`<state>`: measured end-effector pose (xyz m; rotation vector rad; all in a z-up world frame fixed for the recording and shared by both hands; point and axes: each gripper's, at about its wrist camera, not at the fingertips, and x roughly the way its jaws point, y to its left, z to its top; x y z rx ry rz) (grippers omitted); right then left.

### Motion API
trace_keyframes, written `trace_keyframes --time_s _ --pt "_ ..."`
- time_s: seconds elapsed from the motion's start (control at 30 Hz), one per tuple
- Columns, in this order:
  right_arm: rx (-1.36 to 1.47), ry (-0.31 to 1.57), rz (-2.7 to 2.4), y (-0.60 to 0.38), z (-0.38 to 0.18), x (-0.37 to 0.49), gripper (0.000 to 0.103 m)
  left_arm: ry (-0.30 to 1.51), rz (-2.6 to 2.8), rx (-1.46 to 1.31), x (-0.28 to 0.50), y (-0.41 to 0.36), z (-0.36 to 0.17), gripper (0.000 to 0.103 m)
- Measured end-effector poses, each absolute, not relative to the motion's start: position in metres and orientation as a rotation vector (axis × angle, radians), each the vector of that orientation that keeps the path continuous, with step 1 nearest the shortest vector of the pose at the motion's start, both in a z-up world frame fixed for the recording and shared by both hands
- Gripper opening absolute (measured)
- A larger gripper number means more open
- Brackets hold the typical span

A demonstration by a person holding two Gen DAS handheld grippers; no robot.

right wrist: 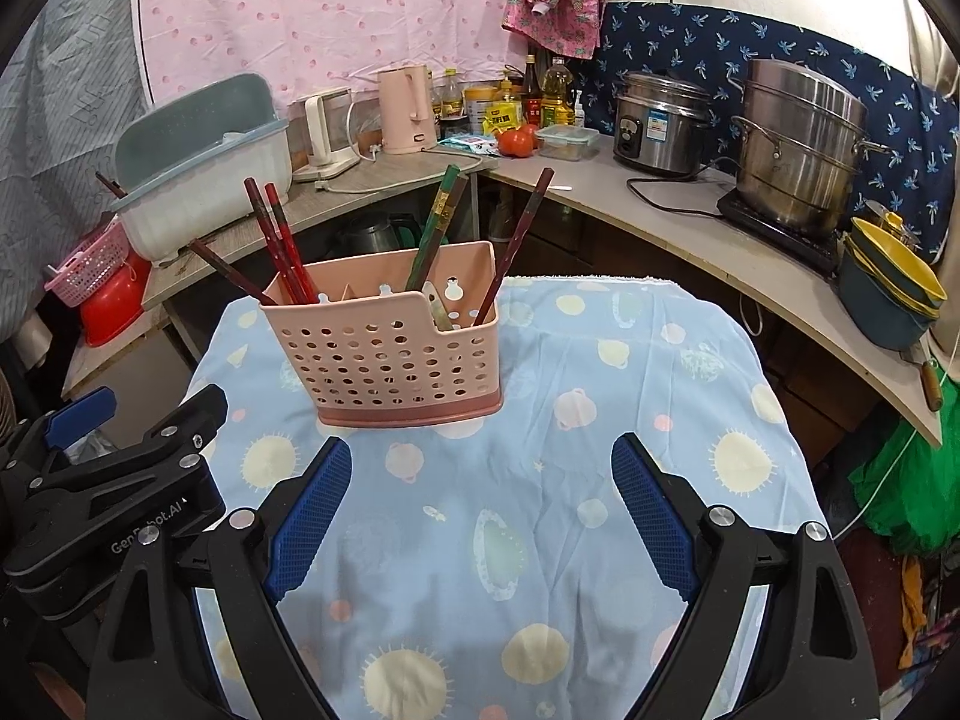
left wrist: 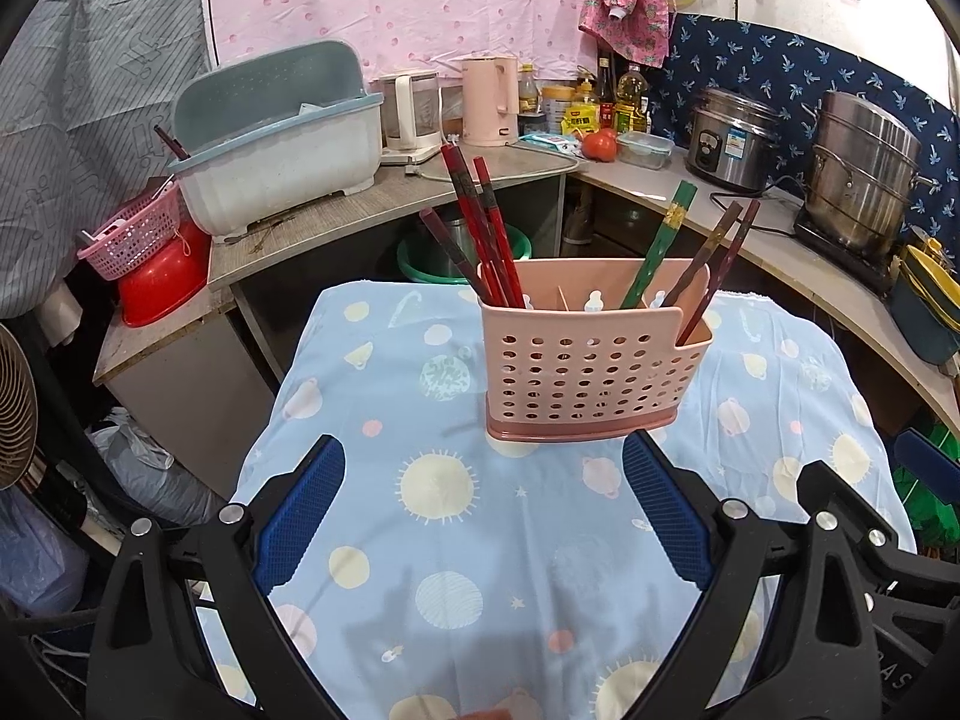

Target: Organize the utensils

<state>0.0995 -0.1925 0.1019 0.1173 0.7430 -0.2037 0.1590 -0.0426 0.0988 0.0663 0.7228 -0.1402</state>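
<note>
A pink perforated utensil holder (left wrist: 585,360) (right wrist: 384,360) stands upright on a small table covered with a light blue patterned cloth (left wrist: 456,540) (right wrist: 540,510). Red chopsticks (left wrist: 480,222) (right wrist: 279,240) lean in its left compartment, green chopsticks (left wrist: 657,246) (right wrist: 435,234) in the middle and brown chopsticks (left wrist: 717,252) (right wrist: 516,240) at the right. My left gripper (left wrist: 483,450) is open and empty just in front of the holder. My right gripper (right wrist: 480,450) is open and empty, in front of and right of the holder. The left gripper's body shows in the right wrist view (right wrist: 108,468).
A curved counter (left wrist: 750,228) (right wrist: 660,222) wraps behind and to the right, holding a dish rack (left wrist: 276,150), kettles, bottles, a rice cooker (right wrist: 660,120) and a steel pot (right wrist: 798,138). Stacked bowls (right wrist: 894,282) sit at the far right. A red basin (left wrist: 162,276) sits at the left.
</note>
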Motion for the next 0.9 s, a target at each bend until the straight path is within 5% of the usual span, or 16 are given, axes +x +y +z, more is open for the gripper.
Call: trace_keyframes --time_s 0.9 --pt "0.116 0.747 -0.203 -0.194 0.0998 0.1015 0.085 0.741 -0.128 0.068 0.1596 -0.0433 0.0955 0.088"
